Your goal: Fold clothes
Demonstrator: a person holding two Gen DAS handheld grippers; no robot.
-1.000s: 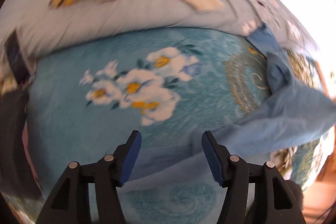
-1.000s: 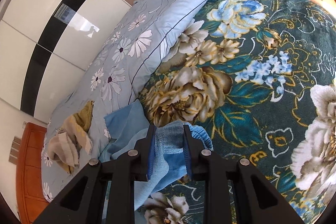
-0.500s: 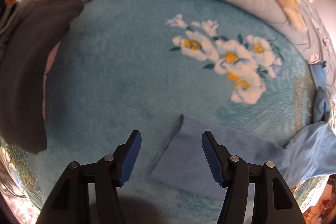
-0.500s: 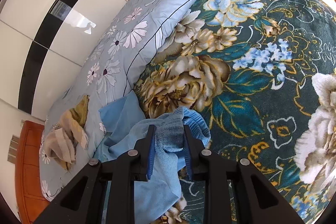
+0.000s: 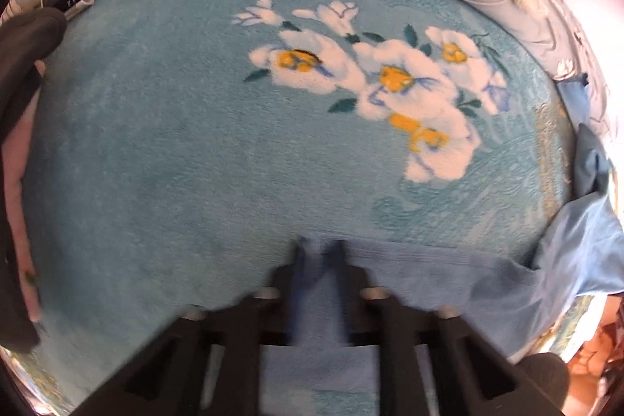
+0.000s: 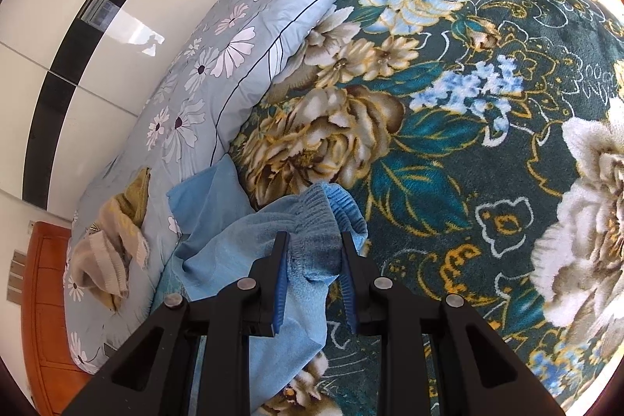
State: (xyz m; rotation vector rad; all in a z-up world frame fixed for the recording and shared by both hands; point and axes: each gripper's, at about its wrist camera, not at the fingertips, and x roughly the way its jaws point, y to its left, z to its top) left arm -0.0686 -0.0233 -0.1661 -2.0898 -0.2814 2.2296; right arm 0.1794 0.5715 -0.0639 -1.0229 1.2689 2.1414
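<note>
Soft blue cloth, a light blue piece of clothing, lies flat on the teal fuzzy blanket with white flowers. The left gripper is blurry; its jaws sit close together on the cloth's edge, pinching it.

In the right view, the right gripper has its jaws squeezing the cloth's stretchy waistband, held just above the dark green flowered blanket.

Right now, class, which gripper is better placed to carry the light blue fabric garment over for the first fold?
Probably the right gripper: its jaws grip the light blue fabric garment at its ribbed waistband. The left gripper is blurred at the other end.
</note>
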